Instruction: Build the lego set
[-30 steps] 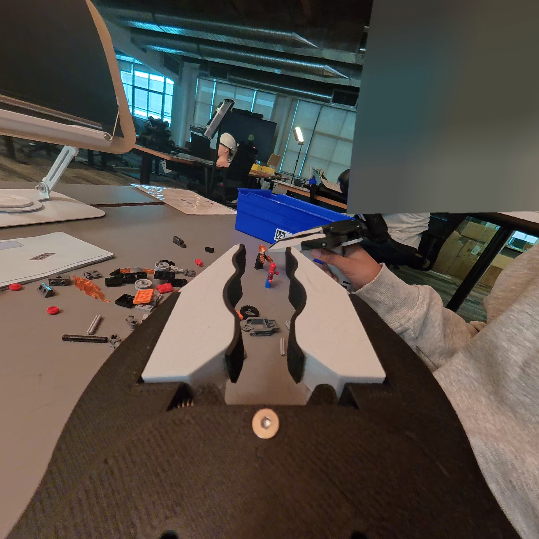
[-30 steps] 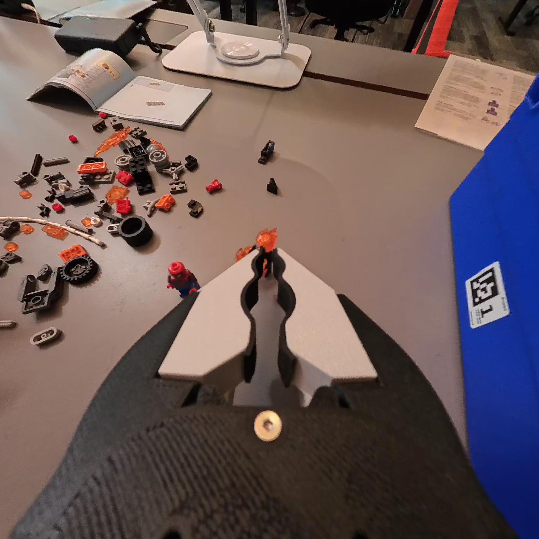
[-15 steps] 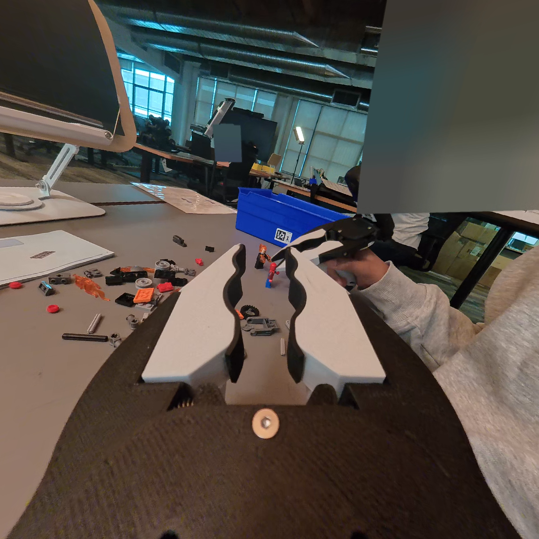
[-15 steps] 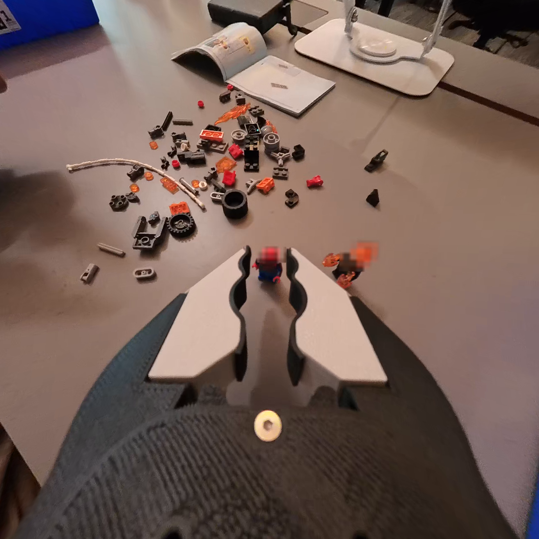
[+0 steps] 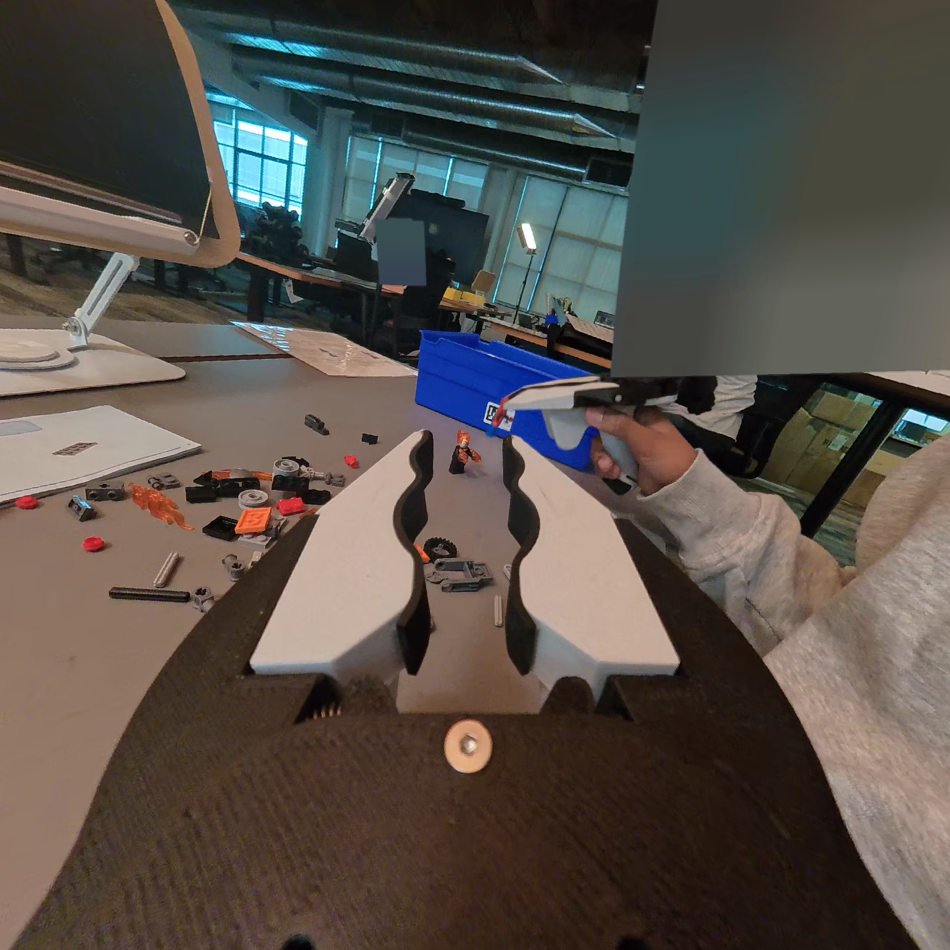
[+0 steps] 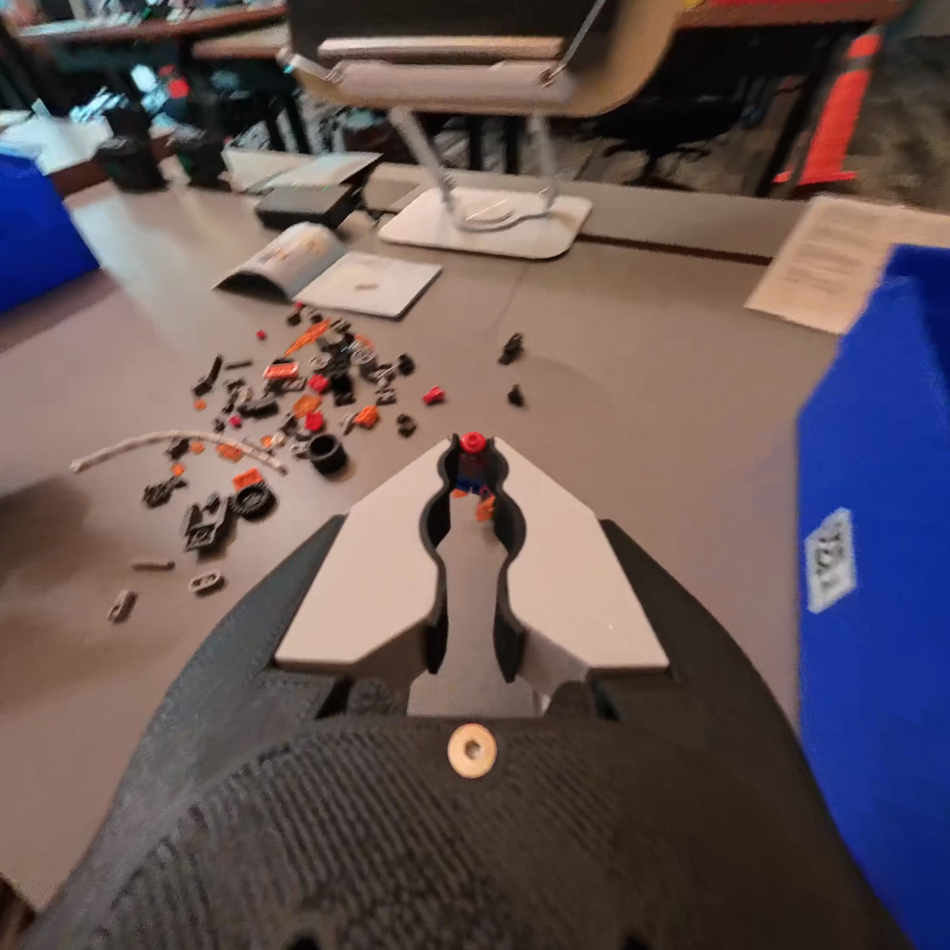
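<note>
My right gripper (image 6: 473, 444) is shut on a red-and-blue minifigure (image 6: 470, 470) and holds it above the table. The left wrist view shows that gripper (image 5: 506, 404) with the figure (image 5: 496, 419) lifted in front of the blue bin (image 5: 462, 370). A flame-headed minifigure (image 5: 462, 455) stands on the table just beyond my open, empty left gripper (image 5: 465, 441). In the right wrist view it is partly hidden below the held figure (image 6: 483, 506). Loose black, grey, red and orange pieces (image 5: 247, 493) lie to the left and show in the right wrist view (image 6: 308, 401).
An instruction booklet (image 5: 77, 452) and a white monitor stand base (image 5: 77, 360) lie at the far left. The blue bin (image 6: 884, 462) fills the right edge. A black tyre (image 6: 326, 452) and a white flexible piece (image 6: 154, 442) lie among the parts. A sleeved arm (image 5: 745, 545) crosses at right. The white flexible piece (image 6: 154, 442) lies around 12 centimeters away from my left fingertips.
My right gripper let go of the flame-headed figure, moved over the red-and-blue figure, shut on it and lifted it off the table. My left gripper has stayed in place, open.
</note>
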`<state>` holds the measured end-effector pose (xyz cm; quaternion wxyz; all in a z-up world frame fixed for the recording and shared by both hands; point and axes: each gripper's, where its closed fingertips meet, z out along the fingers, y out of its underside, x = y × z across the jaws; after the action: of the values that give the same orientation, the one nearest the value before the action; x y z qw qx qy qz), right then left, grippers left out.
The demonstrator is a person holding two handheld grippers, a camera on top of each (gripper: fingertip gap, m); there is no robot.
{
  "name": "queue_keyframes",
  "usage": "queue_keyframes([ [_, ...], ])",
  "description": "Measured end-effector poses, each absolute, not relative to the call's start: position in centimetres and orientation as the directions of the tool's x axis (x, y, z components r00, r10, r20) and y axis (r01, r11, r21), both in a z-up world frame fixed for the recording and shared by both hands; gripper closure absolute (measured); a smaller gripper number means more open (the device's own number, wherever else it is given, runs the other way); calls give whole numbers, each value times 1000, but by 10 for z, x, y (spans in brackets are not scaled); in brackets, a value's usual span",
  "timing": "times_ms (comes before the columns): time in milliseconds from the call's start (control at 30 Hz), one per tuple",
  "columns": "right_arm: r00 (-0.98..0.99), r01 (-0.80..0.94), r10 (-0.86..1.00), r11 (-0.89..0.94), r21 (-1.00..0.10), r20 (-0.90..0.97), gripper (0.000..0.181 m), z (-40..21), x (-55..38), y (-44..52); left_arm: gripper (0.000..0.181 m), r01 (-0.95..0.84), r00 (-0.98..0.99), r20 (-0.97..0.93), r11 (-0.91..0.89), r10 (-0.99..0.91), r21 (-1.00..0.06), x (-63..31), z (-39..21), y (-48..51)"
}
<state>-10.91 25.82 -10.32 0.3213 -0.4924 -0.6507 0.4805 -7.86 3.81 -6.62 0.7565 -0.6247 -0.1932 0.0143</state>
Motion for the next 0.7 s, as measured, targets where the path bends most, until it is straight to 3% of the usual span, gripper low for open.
queue_keyframes([
  [100,-164,301,985,0,-954,-52,173,-97,-113,284,157,219,925,274,218,263,-951,-79,-66,38],
  [233,-48,387,999,31,-922,14,173,-124,-122,298,157,214,925,268,213,268,-953,-79,-67,38],
  [700,-35,484,999,0,-875,-20,173,-153,-128,289,157,215,925,269,212,269,-953,-79,-67,38],
])
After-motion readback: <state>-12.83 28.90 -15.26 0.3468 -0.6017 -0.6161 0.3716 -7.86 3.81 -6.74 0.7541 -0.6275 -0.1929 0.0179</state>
